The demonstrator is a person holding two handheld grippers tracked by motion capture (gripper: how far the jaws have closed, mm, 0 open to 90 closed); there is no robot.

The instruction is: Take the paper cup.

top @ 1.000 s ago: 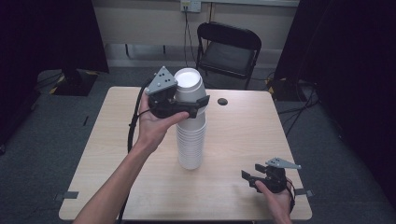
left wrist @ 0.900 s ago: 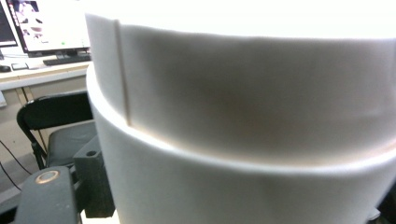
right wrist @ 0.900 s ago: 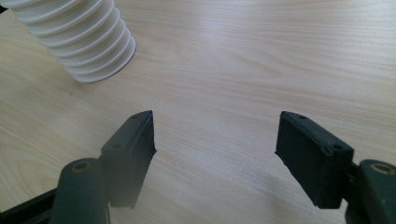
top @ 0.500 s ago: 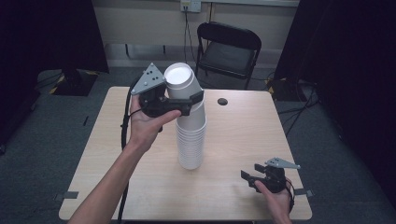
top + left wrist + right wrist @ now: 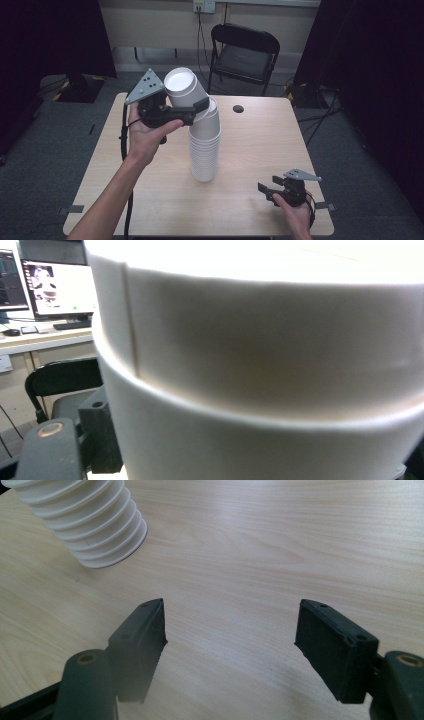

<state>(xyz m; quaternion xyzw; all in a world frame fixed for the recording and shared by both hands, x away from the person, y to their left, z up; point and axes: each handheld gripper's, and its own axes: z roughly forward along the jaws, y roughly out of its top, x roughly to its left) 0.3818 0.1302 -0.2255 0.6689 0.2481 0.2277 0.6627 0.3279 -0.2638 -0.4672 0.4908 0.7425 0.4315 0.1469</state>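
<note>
Over the pale wooden table (image 5: 150, 200), the left gripper (image 5: 192, 111) clamps a tilted white paper cup (image 5: 184, 88) atop the tall stack of white cups (image 5: 204, 145), while the right gripper (image 5: 265, 186) rests open near the front edge.

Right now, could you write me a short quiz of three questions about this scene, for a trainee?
1. True or false: the left gripper grips the top cup, tilted on the stack of cups.
2. The right gripper is: A) closed on a cup, B) open and holding nothing, C) resting on the chair.
3. What small dark object lies on the table near its far edge?

Key: 1 true. 2 B. 3 a small round black object; what it is cannot be told.
</note>
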